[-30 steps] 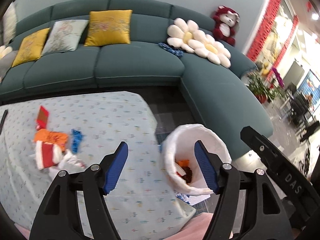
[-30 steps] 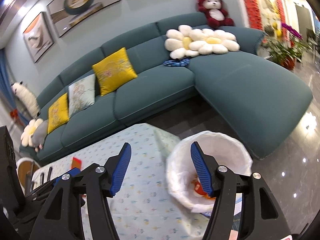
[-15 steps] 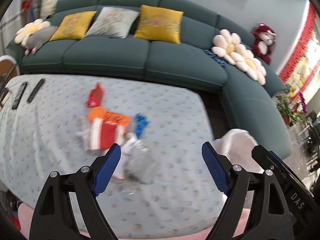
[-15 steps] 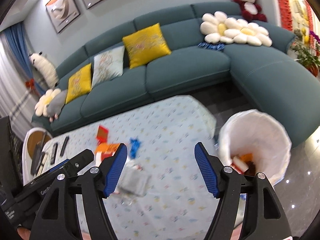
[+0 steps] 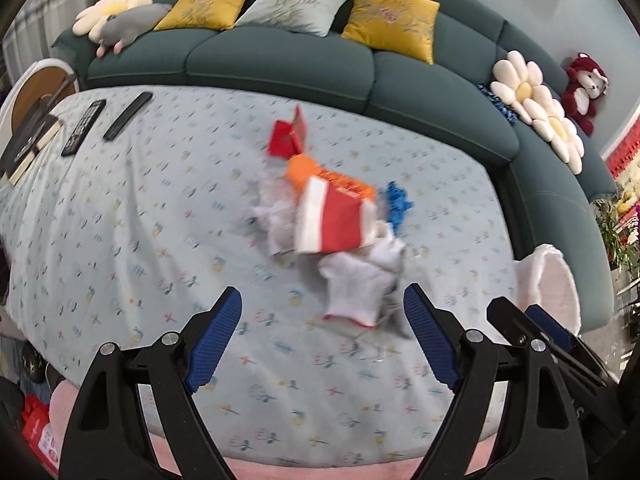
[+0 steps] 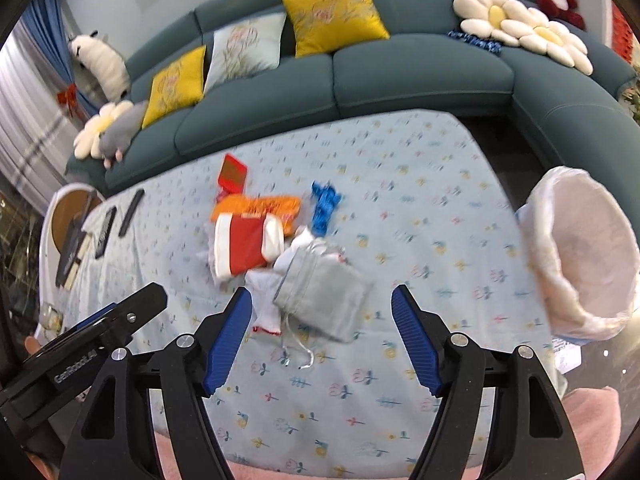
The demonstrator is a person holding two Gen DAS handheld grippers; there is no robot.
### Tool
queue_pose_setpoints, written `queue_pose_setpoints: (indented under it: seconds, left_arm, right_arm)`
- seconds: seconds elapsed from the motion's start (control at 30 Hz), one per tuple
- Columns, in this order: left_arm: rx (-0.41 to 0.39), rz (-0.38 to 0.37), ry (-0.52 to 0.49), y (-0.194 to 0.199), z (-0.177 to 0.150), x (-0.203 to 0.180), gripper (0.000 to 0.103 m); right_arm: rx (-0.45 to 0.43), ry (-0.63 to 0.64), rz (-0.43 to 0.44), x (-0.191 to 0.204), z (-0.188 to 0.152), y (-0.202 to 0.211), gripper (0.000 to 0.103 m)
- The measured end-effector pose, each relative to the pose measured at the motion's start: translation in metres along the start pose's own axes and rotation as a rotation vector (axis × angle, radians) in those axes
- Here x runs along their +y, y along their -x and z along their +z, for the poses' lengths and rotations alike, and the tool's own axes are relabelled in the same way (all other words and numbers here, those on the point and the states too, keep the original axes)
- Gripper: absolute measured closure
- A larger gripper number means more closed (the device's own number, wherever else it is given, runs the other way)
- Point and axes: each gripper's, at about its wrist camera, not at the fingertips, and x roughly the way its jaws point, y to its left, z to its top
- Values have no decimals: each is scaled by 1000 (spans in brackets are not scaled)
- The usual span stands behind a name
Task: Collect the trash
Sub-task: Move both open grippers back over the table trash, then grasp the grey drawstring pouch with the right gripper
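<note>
While both grippers are hanging low over the table, the right gripper (image 6: 322, 334) is spreading wide with nothing in it, and so is the left gripper (image 5: 322, 334). A grey pouch (image 6: 324, 300) is lying at 12 o'clock just past the right one, its long side slanting toward 2 o'clock, so the right looks nearer. Behind it a red wrapper (image 6: 244, 246) and orange bag (image 6: 260, 206) are piling up on the flowered tablecloth (image 6: 420, 208). At 3 o'clock the white trash bin (image 6: 584, 248) is waiting. Farthest back, a green sofa (image 6: 420, 76) is curving around.
</note>
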Motion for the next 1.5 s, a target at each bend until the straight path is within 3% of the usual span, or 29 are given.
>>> queue_pose_setpoints:
  seconds: [0.43, 0.63, 0.77, 0.87, 1.13, 1.3, 1.37, 1.43, 1.5]
  left_arm:
    - [102, -20, 54, -47, -14, 44, 24]
    - [144, -46, 90, -63, -13, 52, 24]
    - [157, -68, 95, -71, -9, 48, 24]
    - [166, -100, 101, -76, -5, 39, 23]
    - [231, -193, 119, -106, 1, -4, 20]
    - [253, -199, 127, -122, 4, -27, 20]
    - [251, -184, 121, -126, 5, -32, 24]
    - [261, -181, 109, -131, 5, -37, 45]
    - [271, -190, 100, -133, 3, -39, 57]
  right_arm:
    - [119, -14, -51, 17, 4, -81, 35]
    - [186, -24, -52, 14, 1, -113, 59]
    - [216, -40, -25, 6, -4, -119, 91]
    - [208, -62, -5, -2, -5, -113, 101]
    - [143, -115, 12, -28, 1, -85, 101]
    - [120, -150, 25, -43, 6, -75, 101]
    - [117, -160, 26, -48, 6, -73, 101]
    - [116, -170, 26, -53, 6, -71, 101]
    - [114, -177, 29, -56, 6, -70, 101]
